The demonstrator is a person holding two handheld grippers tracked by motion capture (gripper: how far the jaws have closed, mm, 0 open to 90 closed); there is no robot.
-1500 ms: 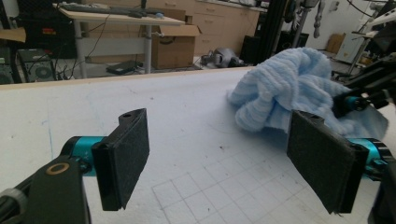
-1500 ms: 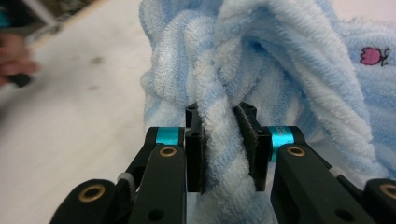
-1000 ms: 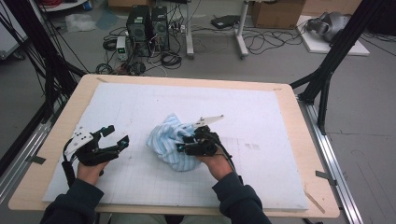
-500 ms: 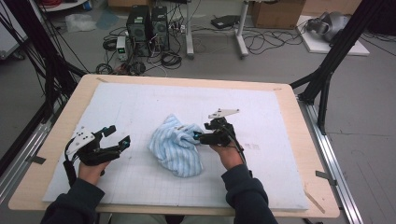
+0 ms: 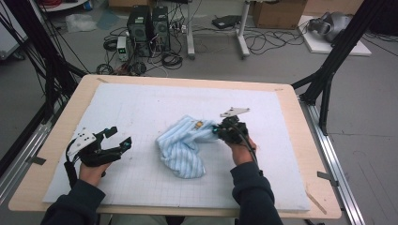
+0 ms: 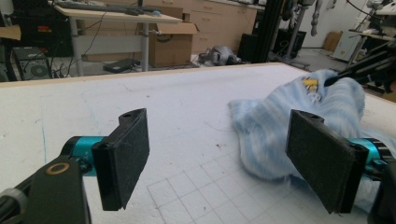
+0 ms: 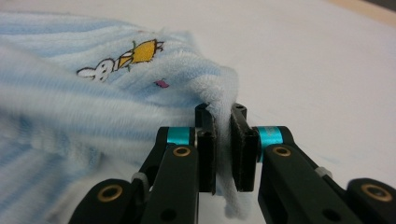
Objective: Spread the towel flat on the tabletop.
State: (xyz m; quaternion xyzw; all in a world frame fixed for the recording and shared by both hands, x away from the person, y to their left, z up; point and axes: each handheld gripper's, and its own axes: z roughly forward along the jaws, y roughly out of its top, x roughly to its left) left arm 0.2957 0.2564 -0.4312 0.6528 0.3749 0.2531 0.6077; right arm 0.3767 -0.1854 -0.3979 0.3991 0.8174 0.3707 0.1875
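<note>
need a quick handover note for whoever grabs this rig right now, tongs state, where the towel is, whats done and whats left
Right tongs: jaws have just been closing and now pinch an edge of the blue striped towel, near its small printed picture.
Left tongs: open, nothing between them, held over the white mat left of the towel.
Towel: crumpled in a heap mid-mat, the pinched edge drawn toward the right.
Done: one edge grasped.
Left: probably take a second edge with the left tongs and spread the towel flat; nothing is straightened yet.
</note>
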